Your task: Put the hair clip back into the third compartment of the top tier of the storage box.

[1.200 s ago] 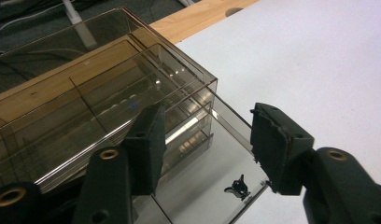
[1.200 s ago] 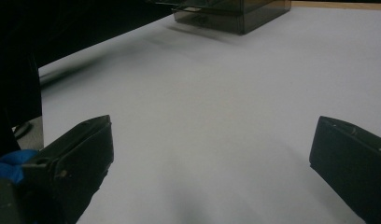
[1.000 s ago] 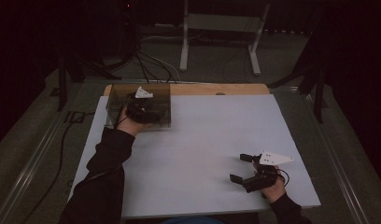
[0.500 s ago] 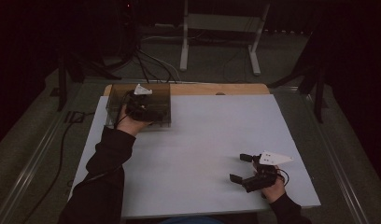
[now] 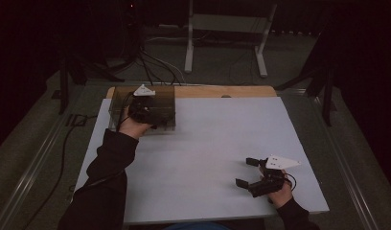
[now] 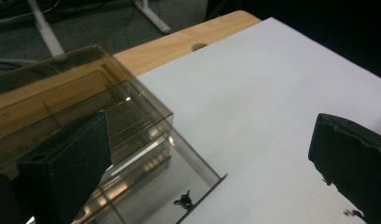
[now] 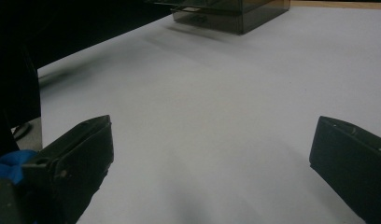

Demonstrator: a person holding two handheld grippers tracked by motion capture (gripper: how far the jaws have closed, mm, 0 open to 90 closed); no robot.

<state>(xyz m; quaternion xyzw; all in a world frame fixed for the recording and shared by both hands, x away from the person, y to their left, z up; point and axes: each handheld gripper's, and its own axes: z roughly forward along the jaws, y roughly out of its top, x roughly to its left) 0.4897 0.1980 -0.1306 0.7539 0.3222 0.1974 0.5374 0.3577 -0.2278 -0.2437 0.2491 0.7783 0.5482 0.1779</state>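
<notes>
In the high view, your left gripper (image 5: pixel 146 111) is hovering over the smoky clear box (image 5: pixel 118 98) standing at about eleven o'clock on the white table (image 5: pixel 203 143), beside the strip of bare wood along the far edge; your left hand and dark sleeve (image 5: pixel 107 163) are reaching up to it from seven o'clock. Your right gripper (image 5: pixel 248 172) is sitting at about four o'clock, well apart from the box, its jaws spreading wide and pointing toward nine o'clock with nothing between them. In the left gripper view, your left gripper (image 6: pixel 212 154) is looking across the box (image 6: pixel 146 135), which is filling the nine o'clock side of the picture; its jaws have just been opening and are now standing as wide as they go, one over the box's compartments at eight o'clock and the other over the bare white table (image 6: pixel 272 93) at four o'clock, gripping nothing. A small dark thing (image 6: pixel 184 200) is lying at six o'clock by the box's low front wall; what it is, you cannot tell here. In the right gripper view, your right gripper (image 7: pixel 212 154) is gaping wide and holding nothing above the white table (image 7: pixel 216 102), while the box (image 7: pixel 235 14) is standing far off at twelve o'clock.
</notes>
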